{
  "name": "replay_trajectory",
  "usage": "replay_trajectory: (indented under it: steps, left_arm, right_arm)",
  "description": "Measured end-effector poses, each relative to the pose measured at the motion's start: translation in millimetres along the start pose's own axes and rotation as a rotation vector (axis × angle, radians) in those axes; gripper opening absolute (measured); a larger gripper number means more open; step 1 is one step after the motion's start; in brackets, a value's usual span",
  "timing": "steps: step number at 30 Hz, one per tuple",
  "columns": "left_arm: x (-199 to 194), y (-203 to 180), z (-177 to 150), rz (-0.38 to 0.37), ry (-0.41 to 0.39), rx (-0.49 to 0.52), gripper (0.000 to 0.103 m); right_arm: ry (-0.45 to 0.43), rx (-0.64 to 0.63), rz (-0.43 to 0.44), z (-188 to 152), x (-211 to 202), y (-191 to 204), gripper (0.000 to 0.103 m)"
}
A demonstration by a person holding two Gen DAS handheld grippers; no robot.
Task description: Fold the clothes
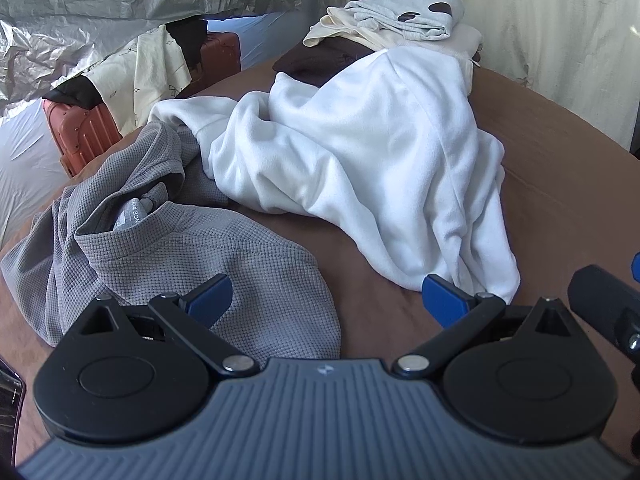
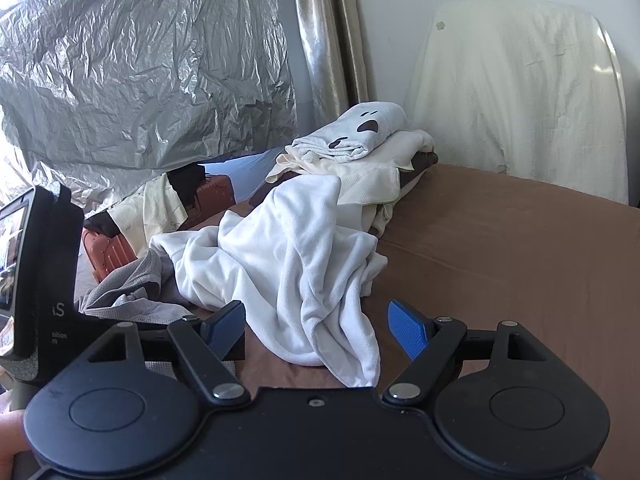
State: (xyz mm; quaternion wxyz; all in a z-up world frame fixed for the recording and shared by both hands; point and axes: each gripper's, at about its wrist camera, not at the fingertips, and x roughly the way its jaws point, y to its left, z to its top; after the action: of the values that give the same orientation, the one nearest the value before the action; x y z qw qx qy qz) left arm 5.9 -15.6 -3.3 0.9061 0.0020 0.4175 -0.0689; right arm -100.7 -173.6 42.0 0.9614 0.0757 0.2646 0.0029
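**A:** White fleece garment (image 1: pixel 360 168) is lying crumpled mid-bed, draping off the folded stack (image 1: pixel 400 20) at the far end and trailing down toward you. Not folded. Grey waffle-knit top (image 1: pixel 192 248) is sitting bunched just to its left, neck label showing, also not folded.

**B:** So what am I counting as done?

**A:** The stack only: a pale grey piece with dark patches on top, cream and dark brown layers under it. Looks finished, judging by the neat edges. Two loose pieces are remaining, so you're sitting past halfway at best.

**B:** Grippers?

**A:** Your left gripper (image 1: pixel 326 300) is hovering with its jaws wide apart, holding nothing, over the near edge of the grey top and the hem of the white one. Your right gripper (image 2: pixel 316 330) is also spread wide and empty, with the white hem (image 2: pixel 352 360) hanging between its blue pads, not pinched.

**B:** Surface?

**A:** You're working on a brown sheet (image 2: pixel 500 240), flat, with one seam line running across it. Clear space is lying to your right for spreading out.

**B:** Room?

**A:** Crinkled silver sheeting (image 2: pixel 140 72) is covering the left side, a curtain (image 2: pixel 328 36) is hanging behind the stack, a cream-covered panel (image 2: pixel 520 96) is leaning on the white wall. Orange suitcases (image 1: pixel 84 132) with clothes dumped on them are standing past the left edge of the bed.
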Motion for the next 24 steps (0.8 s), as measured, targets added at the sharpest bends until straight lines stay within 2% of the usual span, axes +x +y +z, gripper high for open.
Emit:
replay_trajectory:
  steps: [12,15,18,21,24]
  left_arm:
    - [7,-2,3,0.005,0.025,0.019,0.103]
    - [16,-1,34,0.04,0.031,0.062,0.103]
    - [22,7,66,0.047,0.003,0.109,0.103]
    - [45,25,98,0.061,0.022,0.048,0.103]
    - [75,38,117,0.033,0.056,-0.015,0.103]
  right_arm:
    - [0.019,0.007,0.006,-1,4,-4,0.083]
    - [0.057,0.056,0.073,12,24,-20,0.091]
    - [0.146,-0.005,0.15,35,62,-30,0.091]
    - [0.201,-0.057,0.191,53,96,-36,0.091]
    - [0.24,-0.061,0.205,67,127,-45,0.091]
